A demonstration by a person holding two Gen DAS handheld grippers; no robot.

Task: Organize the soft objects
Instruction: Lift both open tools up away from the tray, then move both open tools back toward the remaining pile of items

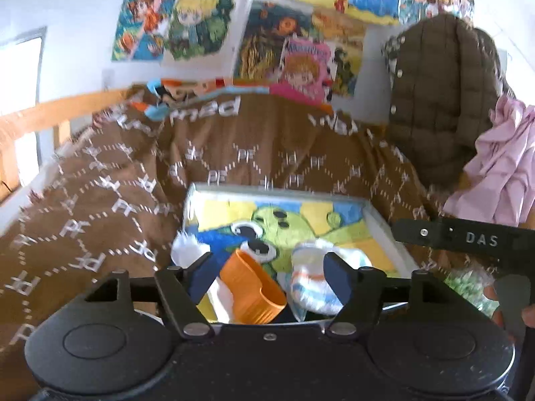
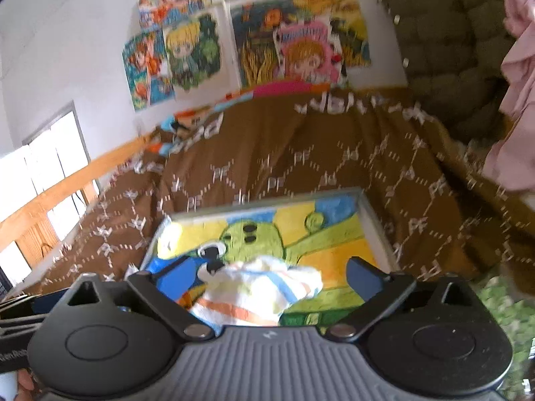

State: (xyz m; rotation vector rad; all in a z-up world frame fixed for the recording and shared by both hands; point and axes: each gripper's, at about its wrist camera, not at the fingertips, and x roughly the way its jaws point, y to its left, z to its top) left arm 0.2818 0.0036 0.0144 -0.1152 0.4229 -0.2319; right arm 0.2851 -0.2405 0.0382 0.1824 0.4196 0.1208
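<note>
**Both grippers spread wide over the cartoon-lined tray**

Left wrist view: the left gripper (image 1: 269, 272) stands well open with nothing pressed between its blue pads. Ahead of it, a shallow white tray (image 1: 379, 222) lined with a green-and-yellow cartoon picture lies on the brown patterned bedspread (image 1: 110, 180). At the tray's near edge sit a ribbed orange plastic holder (image 1: 250, 295), a white fluffy piece (image 1: 187, 250) toward the near left corner, and a crumpled white cloth with orange and blue stripes (image 1: 314, 282).

Right wrist view: the right gripper (image 2: 269, 279) is spread wide and grips nothing. The striped cloth (image 2: 257, 292) lies loose between its fingers, on the tray (image 2: 376, 230) near its near edge.
</note>
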